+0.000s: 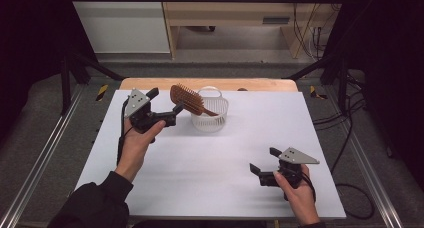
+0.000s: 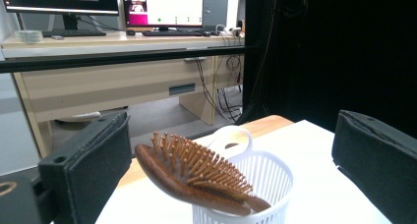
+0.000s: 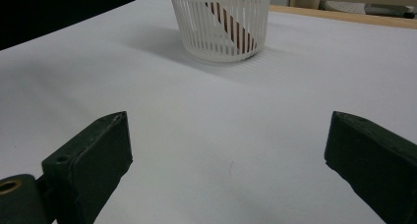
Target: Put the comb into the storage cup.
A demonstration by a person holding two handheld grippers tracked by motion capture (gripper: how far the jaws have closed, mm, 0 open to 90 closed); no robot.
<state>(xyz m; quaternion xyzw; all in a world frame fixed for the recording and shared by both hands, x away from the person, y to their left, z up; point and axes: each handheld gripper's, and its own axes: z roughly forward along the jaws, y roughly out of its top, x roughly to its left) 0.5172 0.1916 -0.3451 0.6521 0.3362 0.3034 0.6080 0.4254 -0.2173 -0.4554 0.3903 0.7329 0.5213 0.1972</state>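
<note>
A brown wooden hairbrush [image 1: 186, 99] [image 2: 194, 177] leans in a white slatted basket [image 1: 210, 116] [image 2: 255, 184] [image 3: 221, 23], handle down inside, bristled head sticking out over the left rim. My left gripper [image 1: 165, 104] [image 2: 226, 160] is open just left of the basket, jaws wide on either side of the brush head without touching it. My right gripper [image 1: 265, 159] [image 3: 226, 160] is open low over the white table [image 1: 210, 158] at the front right, nothing between its jaws, well short of the basket.
The white table top ends at a wooden strip [image 1: 210, 83] behind the basket. Metal frame rails [image 1: 35, 163] run along both sides. A desk with monitors [image 2: 98, 3] stands beyond the table.
</note>
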